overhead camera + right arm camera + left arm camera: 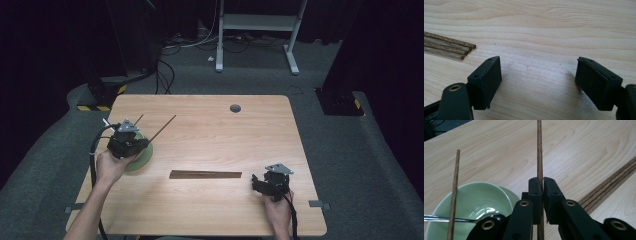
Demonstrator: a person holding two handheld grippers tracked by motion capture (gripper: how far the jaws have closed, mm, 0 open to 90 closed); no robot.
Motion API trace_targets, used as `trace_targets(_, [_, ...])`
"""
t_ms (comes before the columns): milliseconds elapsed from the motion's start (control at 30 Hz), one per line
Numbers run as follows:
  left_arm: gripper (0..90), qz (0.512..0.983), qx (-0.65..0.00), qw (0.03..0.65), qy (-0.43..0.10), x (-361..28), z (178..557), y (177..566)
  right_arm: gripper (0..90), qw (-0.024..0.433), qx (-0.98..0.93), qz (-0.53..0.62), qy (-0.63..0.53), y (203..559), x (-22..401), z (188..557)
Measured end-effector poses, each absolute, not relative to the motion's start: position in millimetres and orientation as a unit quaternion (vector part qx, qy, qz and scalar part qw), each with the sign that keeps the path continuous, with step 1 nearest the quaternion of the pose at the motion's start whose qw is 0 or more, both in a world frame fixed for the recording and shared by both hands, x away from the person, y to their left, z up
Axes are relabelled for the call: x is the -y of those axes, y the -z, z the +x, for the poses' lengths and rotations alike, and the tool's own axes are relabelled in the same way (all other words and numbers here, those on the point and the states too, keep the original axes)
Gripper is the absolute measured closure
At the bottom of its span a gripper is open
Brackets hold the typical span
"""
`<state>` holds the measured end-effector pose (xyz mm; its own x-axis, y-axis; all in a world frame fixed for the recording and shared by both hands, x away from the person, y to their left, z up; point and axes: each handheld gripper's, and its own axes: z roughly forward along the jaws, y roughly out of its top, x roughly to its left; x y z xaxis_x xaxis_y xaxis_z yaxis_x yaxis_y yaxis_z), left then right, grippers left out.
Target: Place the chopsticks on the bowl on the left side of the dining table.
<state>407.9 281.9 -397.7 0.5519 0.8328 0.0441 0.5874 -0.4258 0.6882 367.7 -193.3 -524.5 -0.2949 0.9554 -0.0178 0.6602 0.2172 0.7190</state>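
Left tongs (542,186) clamping wooden chopstick (539,150) (unmarked), green bowl (474,202) beside

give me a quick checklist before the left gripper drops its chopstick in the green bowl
1. Left gripper shut on the held chopstick: ok.
2. Green bowl upright beside that gripper: ok.
3. Room in the bowl: another chopstick and a metal utensil already rest in it, space remains: ok.
4. Chopstick tip over the bowl: cannot tell.
5. Right gripper open and away from the bowl: ok.
6. Remaining chopsticks lying on the table: ok.
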Motion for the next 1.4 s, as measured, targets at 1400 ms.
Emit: trace_targets(1400, [84.4, 0.798, -0.493, 0.258, -0.234, -333.0, 413.9, 412.1, 20.6, 0.239, -0.743, 0.544, -0.309, 524.5, 193.3, 367.6])
